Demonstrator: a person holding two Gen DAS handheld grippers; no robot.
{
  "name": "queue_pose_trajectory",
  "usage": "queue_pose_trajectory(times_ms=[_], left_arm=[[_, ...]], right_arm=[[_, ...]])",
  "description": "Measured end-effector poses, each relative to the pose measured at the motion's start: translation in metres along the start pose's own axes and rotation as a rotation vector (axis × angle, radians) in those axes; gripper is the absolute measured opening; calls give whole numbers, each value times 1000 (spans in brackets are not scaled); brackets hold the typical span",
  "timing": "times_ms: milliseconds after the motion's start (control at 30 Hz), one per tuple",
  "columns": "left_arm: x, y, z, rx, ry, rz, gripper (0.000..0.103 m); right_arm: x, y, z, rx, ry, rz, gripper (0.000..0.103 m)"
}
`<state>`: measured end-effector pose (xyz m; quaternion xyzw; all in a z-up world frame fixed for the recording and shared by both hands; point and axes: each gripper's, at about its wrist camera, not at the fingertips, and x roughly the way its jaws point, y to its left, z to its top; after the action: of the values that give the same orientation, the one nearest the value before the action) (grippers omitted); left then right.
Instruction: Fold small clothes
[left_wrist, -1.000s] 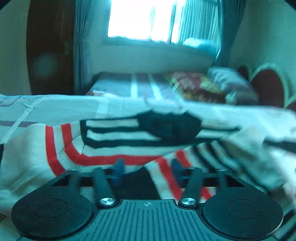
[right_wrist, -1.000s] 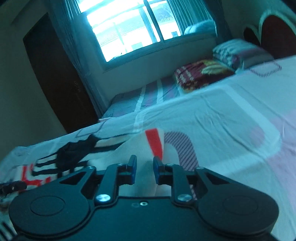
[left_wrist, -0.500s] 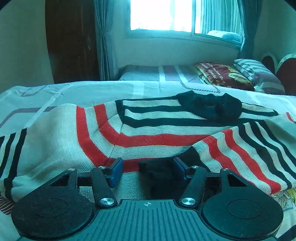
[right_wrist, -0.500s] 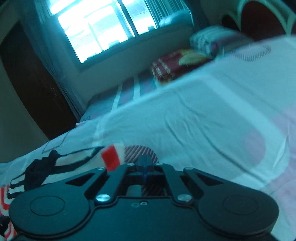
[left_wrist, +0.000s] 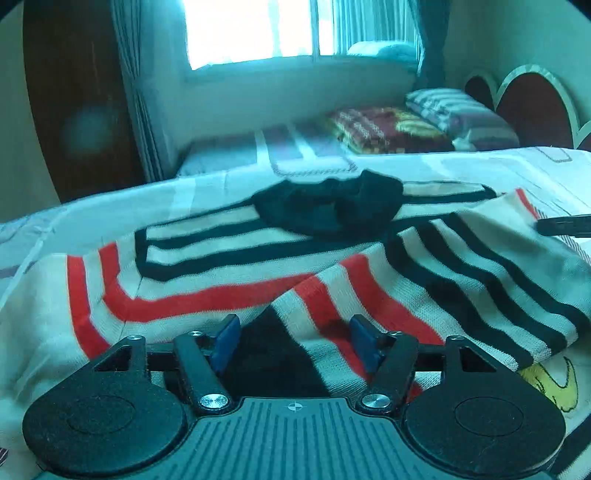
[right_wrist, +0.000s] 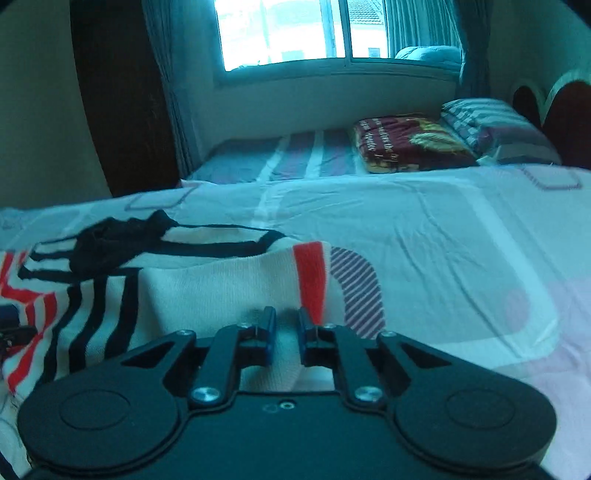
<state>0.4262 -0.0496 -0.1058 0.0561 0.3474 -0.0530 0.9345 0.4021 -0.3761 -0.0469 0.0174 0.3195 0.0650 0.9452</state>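
A cream knit sweater (left_wrist: 229, 258) with red and black stripes and a black collar (left_wrist: 332, 210) lies spread on the bed. Its right sleeve (left_wrist: 461, 273) is folded in over the body. My left gripper (left_wrist: 294, 339) hovers over the near hem, its jaws wide apart and opening, with striped cloth below the gap and neither pad pressing on it. My right gripper (right_wrist: 287, 330) is over the cream sleeve end (right_wrist: 229, 291) with its red band. Its jaws are a little apart and opening, and nothing is pinched. Its dark tip also shows in the left wrist view, at the right edge.
The bed sheet (right_wrist: 443, 258) stretches bare to the right of the sweater. Behind it lie a second bed, a dark red folded blanket (right_wrist: 406, 144) and a striped pillow (right_wrist: 495, 125). A window, curtains and a dark door stand at the back wall.
The right gripper closed fully, then parted slightly, and rolled level over the sleeve end. The left gripper's jaws widened a little, and its view swung left, then back right, over the hem.
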Motion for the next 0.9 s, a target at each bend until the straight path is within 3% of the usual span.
queue_pose_trajectory(times_ms=[100,167,200,267,433,567,667,767,833,900], left_arm=[[-20,9,-4,-18,-44,-4,66],[-16,11,-15,-1,1,-6,66],[-16,12,-21,-5,-19,-11,68],[-15,12,-20,-11,-19,-9,69],[-23,11,-18,21,-44,20,69],[-24,22,-22,-21,-19,10,69],[-27,18,-10,-22,-83,-8,69],[-15,9,7,-42,-75,-61,69],[-6,0,15,-25,-68,-85,69],[6,-10,18,26,-17,-67,69]], right_arm=[[-35,8,-13,-37,-31,78,11],[-45,18,-33,-81,7,100,10],[-45,23,-46,-116,21,86,10],[-51,28,-59,-147,-31,56,10],[-55,35,-47,-123,-39,54,14],[-43,41,-47,-159,6,44,15],[-39,41,-24,-116,-45,73,13],[-15,48,1,-127,-82,32,12],[8,45,16,-102,-75,-39,12],[24,36,27,-75,-75,-38,11]])
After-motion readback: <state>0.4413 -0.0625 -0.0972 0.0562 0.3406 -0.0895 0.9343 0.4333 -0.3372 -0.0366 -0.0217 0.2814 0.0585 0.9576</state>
